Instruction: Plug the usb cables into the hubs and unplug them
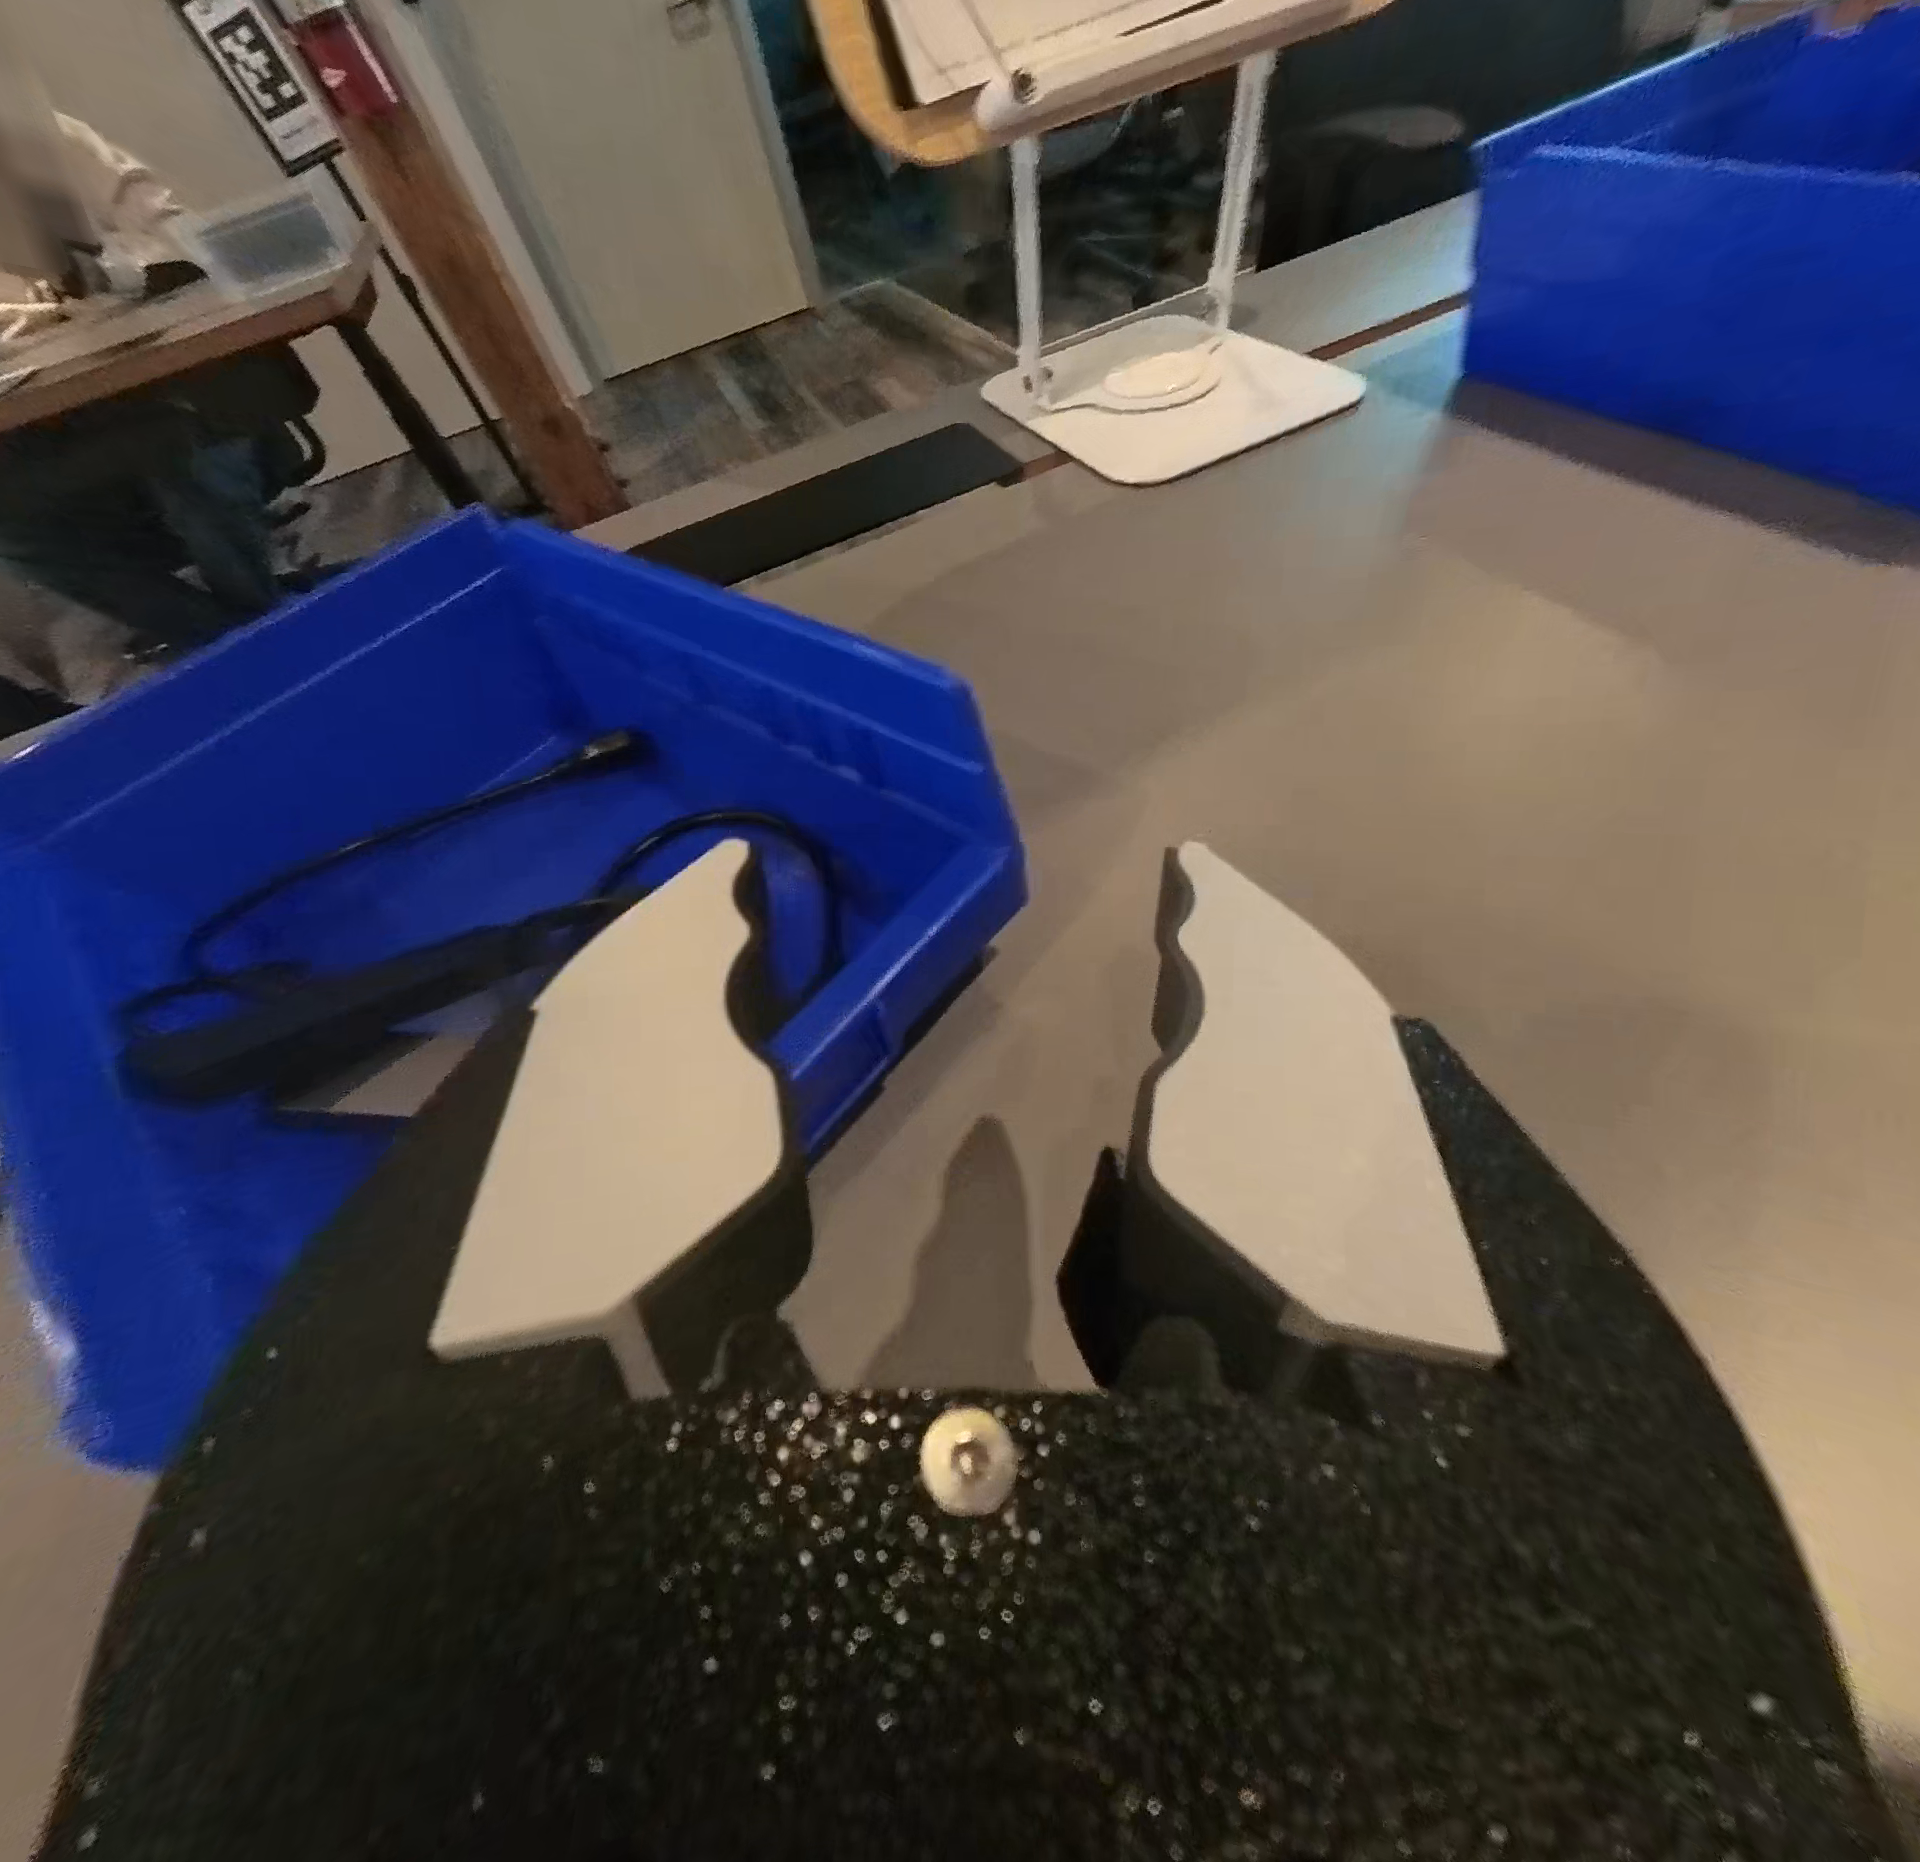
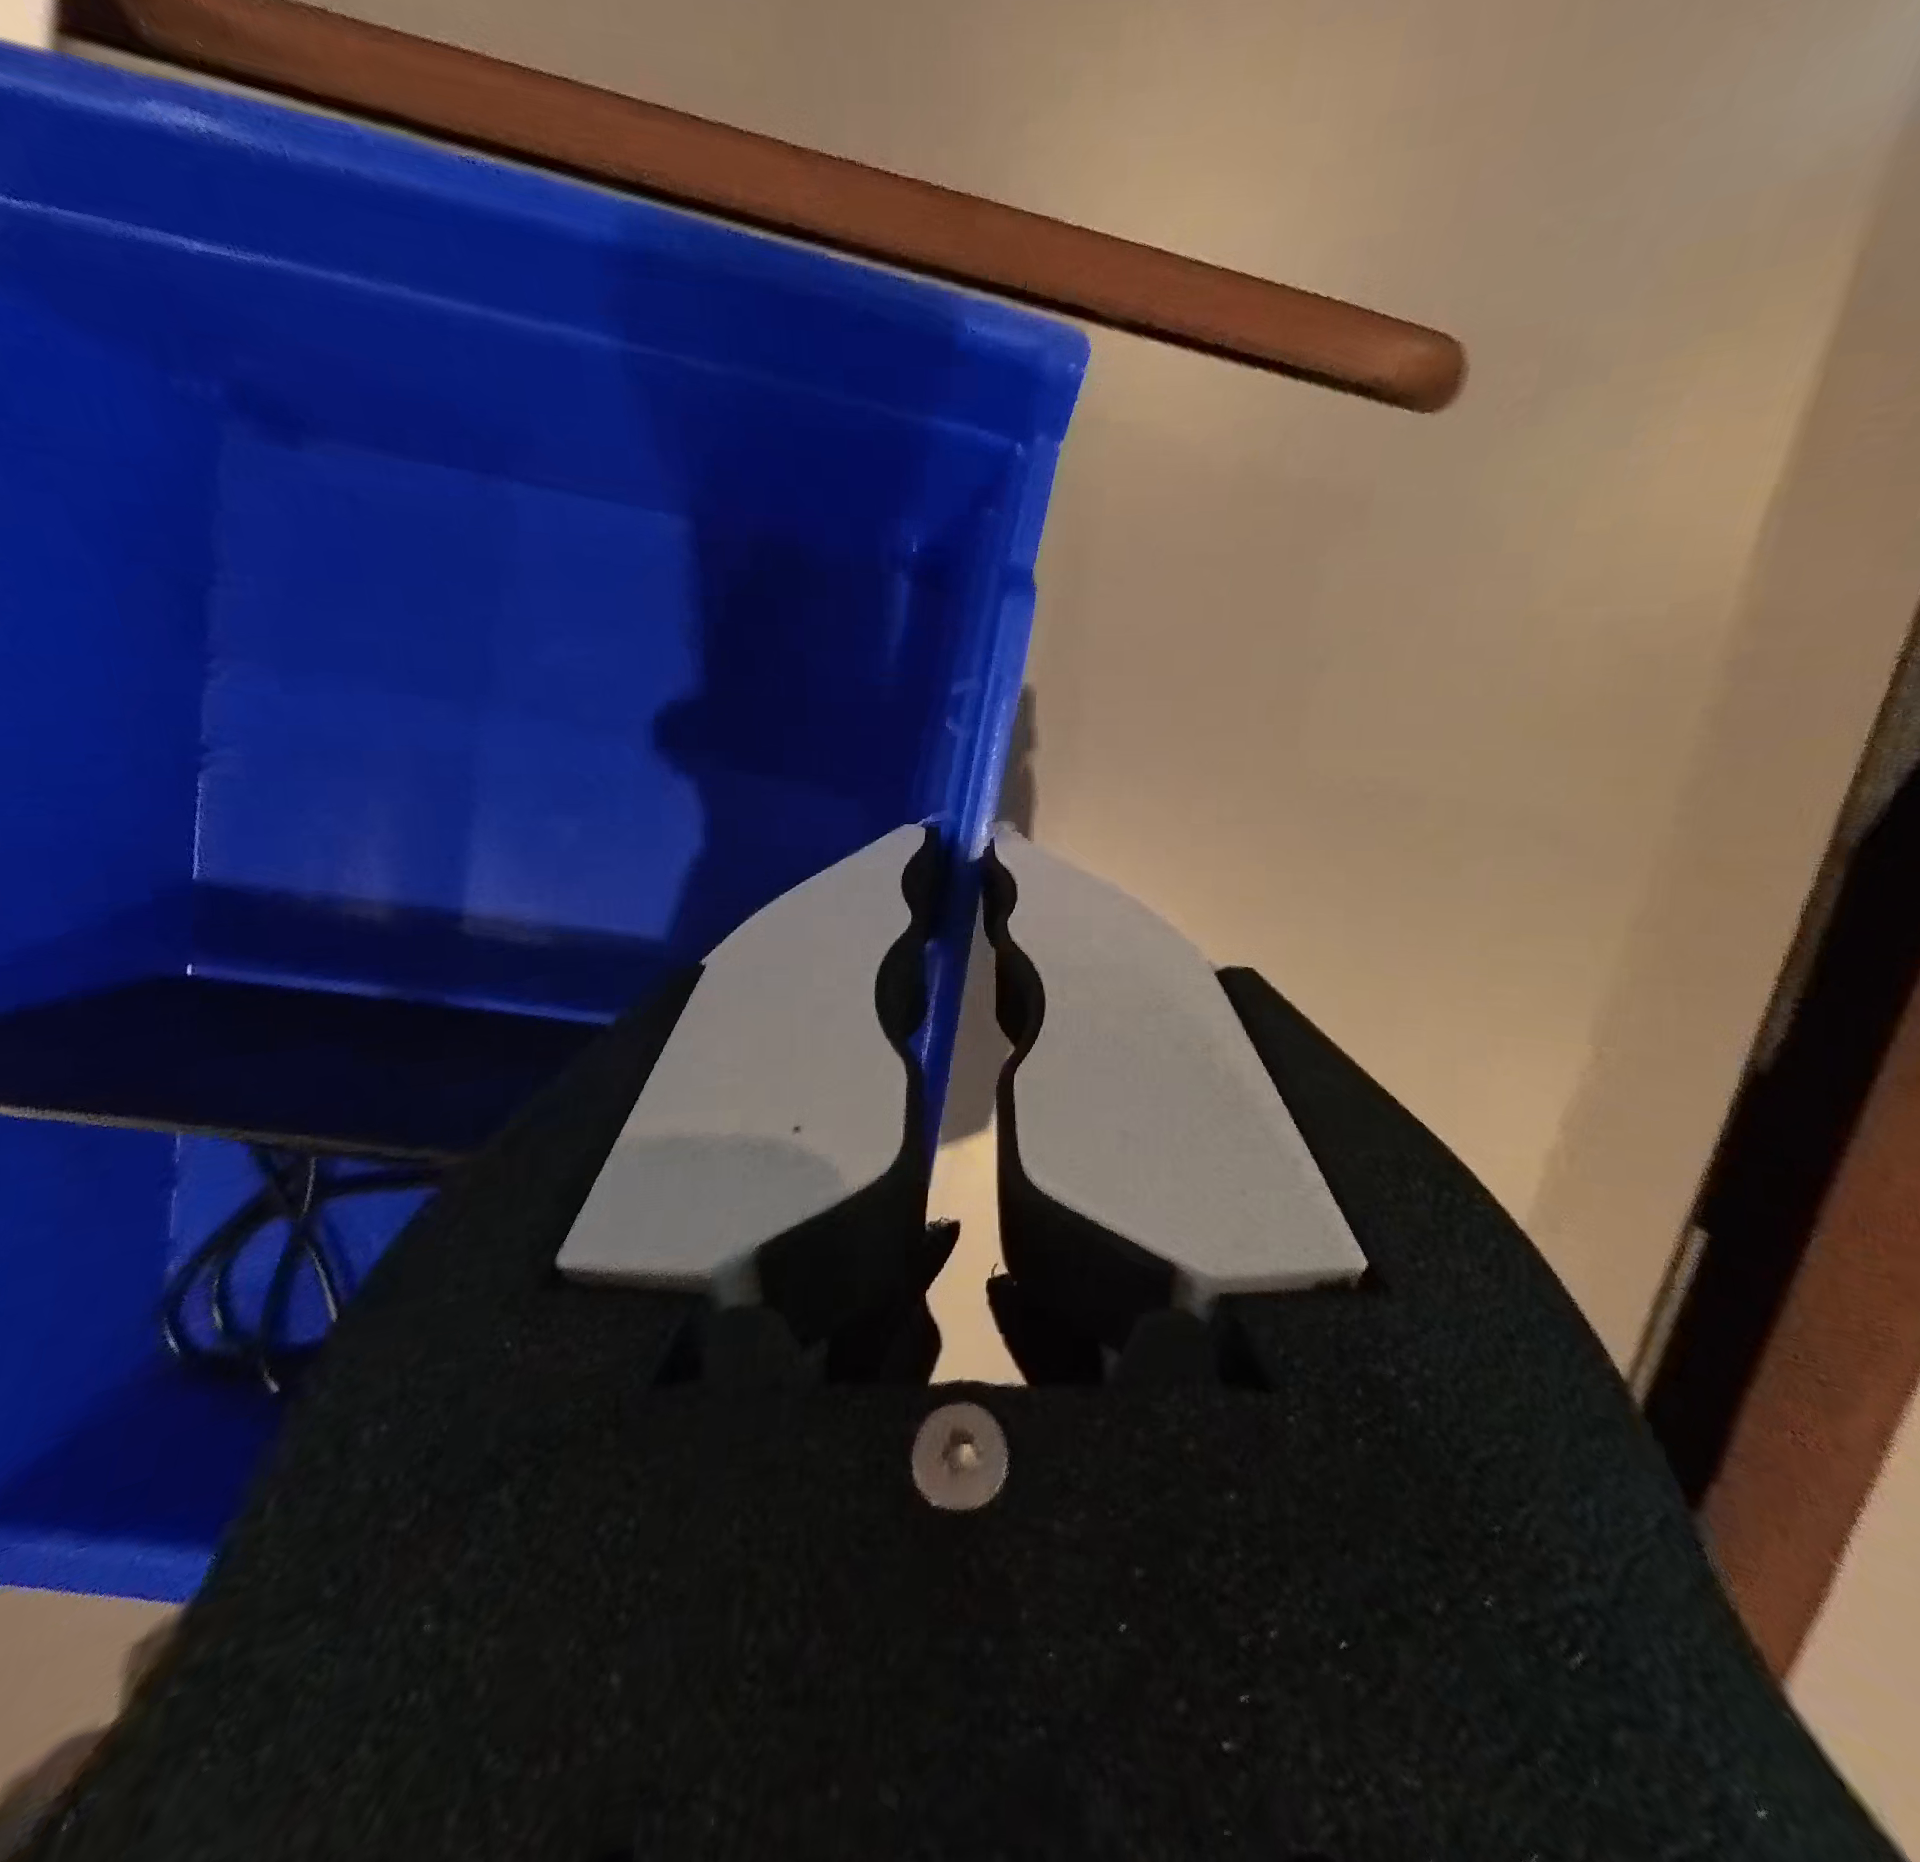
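In the left wrist view a blue bin (image 1: 727, 607) sits on the grey table at the left. It holds a black USB hub (image 1: 312, 1012) and a black cable (image 1: 416, 836) that ends in a plug (image 1: 613, 747). My left gripper (image 1: 961, 856) is open and empty, just right of that bin's front corner, above the table. In the right wrist view my right gripper (image 2: 966, 836) is shut on the thin side wall of a blue bin (image 2: 520, 410). Thin dark cables (image 2: 249, 1282) lie in the bin's lower left part.
A second, larger blue bin (image 1: 1683, 337) stands at the far right of the grey table (image 1: 1351, 721). A white stand (image 1: 1174, 399) carrying a board sits at the table's far edge. A wooden rail (image 2: 935, 223) runs behind the bin in the right wrist view.
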The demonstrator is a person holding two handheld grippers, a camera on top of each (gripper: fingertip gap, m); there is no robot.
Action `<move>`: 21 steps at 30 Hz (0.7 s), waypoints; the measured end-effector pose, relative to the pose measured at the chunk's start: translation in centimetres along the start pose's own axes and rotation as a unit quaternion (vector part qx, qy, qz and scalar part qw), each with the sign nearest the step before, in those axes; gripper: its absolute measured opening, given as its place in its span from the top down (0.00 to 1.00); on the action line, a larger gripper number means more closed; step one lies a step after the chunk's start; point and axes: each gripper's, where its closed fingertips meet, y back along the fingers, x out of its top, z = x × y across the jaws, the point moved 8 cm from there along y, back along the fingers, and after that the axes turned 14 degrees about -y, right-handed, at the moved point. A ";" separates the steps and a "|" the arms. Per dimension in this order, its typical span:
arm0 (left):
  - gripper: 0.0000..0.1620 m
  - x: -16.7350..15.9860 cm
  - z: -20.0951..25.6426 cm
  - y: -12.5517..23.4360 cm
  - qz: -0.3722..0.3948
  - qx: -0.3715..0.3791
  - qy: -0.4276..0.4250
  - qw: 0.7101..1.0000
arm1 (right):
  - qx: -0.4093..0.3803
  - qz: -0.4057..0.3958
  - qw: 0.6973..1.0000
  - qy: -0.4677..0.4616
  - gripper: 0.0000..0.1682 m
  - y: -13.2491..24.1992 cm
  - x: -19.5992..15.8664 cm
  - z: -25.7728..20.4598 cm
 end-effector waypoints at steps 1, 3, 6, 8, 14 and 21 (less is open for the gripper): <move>0.56 -0.2 -0.4 0.0 -0.008 0.007 0.001 1.000 | -0.005 0.000 1.000 -0.004 0.96 0.0 0.3 1.0; 0.56 -0.6 -1.2 0.1 -0.026 0.020 0.010 0.999 | -0.018 0.001 1.000 -0.018 0.95 -0.1 0.6 3.1; 0.57 -1.1 -1.9 0.0 -0.041 0.025 0.039 0.998 | -0.004 0.004 0.999 -0.033 0.91 0.0 0.3 5.0; 0.56 -1.4 -1.9 -0.4 -0.052 0.017 0.057 0.997 | -0.007 0.044 0.998 -0.037 0.83 1.3 0.4 5.7; 0.53 -0.3 -0.8 -3.0 -0.052 0.003 0.092 0.994 | 0.066 0.250 0.966 -0.017 0.72 10.5 -0.6 1.1; 0.39 1.9 0.1 -8.3 -0.080 0.021 0.094 0.992 | 0.317 0.333 0.868 0.186 0.71 16.0 -9.7 -17.0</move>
